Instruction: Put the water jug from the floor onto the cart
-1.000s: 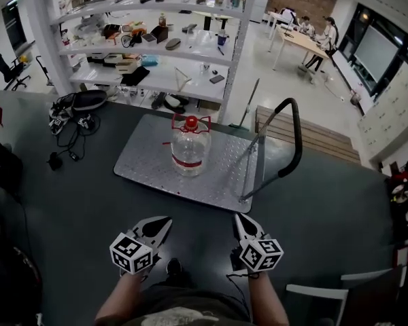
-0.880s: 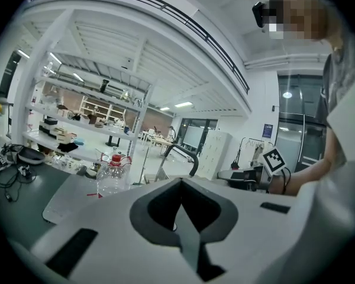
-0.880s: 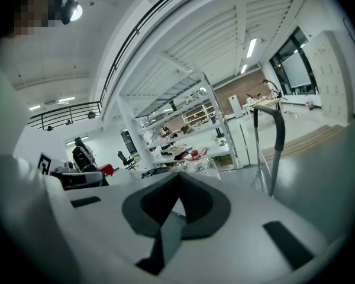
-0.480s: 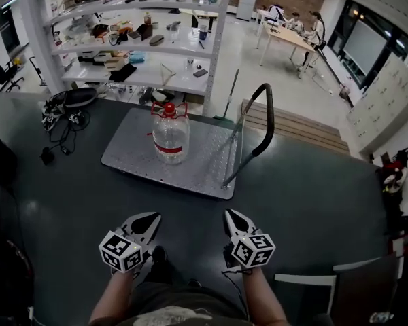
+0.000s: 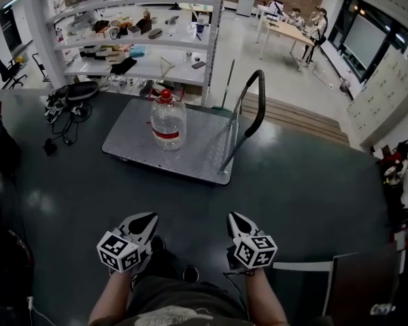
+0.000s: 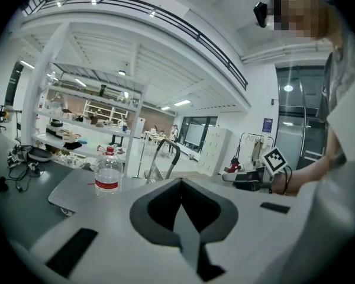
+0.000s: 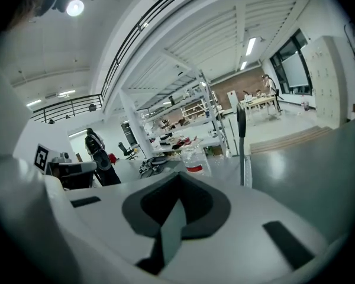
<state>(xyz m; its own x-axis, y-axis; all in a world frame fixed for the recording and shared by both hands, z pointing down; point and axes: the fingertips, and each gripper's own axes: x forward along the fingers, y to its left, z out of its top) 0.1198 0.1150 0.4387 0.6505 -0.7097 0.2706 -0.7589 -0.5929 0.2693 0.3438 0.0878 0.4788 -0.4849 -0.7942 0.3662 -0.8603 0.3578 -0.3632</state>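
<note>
While left tool (image 5: 149,218) and right tool (image 5: 233,216) clench nothing, the water jug (image 5: 168,117) shows an illegible red label (image 5: 166,134)

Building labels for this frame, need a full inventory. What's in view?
water jug: one, clear with red cap and label, upright on the cart deck
cart: one, grey metal deck, black handle, on the floor
floor: dark grey, under everything
shelving unit: one, white, cluttered, behind the cart
cables and gear: one pile, black, left of the cart
people: a few, far back right
left hand-held gripper: one, white and black, shut, empty, bottom of head view
right hand-held gripper: one, white and black, shut, empty, beside it
</note>
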